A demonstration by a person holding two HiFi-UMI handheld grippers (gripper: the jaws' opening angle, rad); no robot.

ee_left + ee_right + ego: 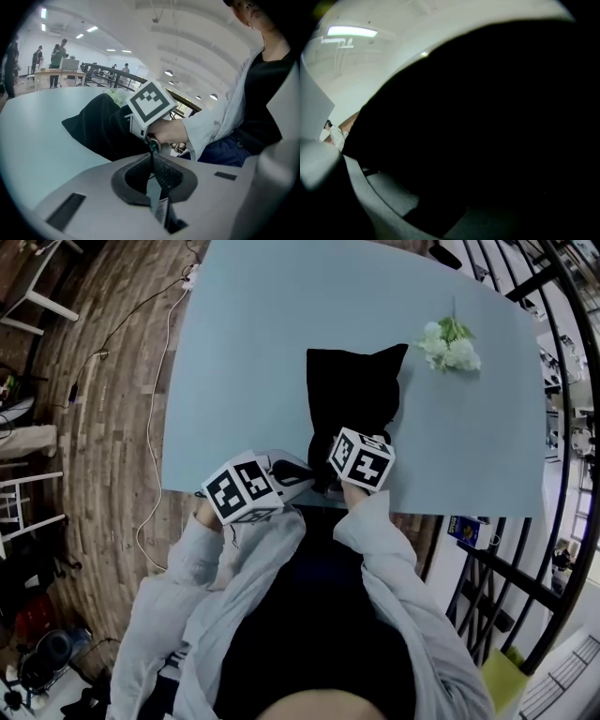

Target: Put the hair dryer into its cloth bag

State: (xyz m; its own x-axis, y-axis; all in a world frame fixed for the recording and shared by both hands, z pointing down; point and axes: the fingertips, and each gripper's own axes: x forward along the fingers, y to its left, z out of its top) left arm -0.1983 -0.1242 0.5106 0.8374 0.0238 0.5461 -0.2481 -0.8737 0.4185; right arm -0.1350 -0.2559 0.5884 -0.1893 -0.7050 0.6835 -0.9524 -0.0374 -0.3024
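Black bag (352,395) lying on desk (244,352), middle of near edge, two corners pointing to far edge. Left gripper (298,472) at near edge, just left of bag, jaws together, pinching thin dark cord (152,161). Right gripper (354,442) on bag's near end, jaws half apart, clamped on black cloth filling its whole view. Flowers (448,345) toward far right corner.

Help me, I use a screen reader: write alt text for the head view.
Seen from above, a person in a grey jacket holds two grippers at the near edge of a blue table: the right gripper at the near end of a black cloth bag, the left gripper beside it. White flowers lie to the bag's right.
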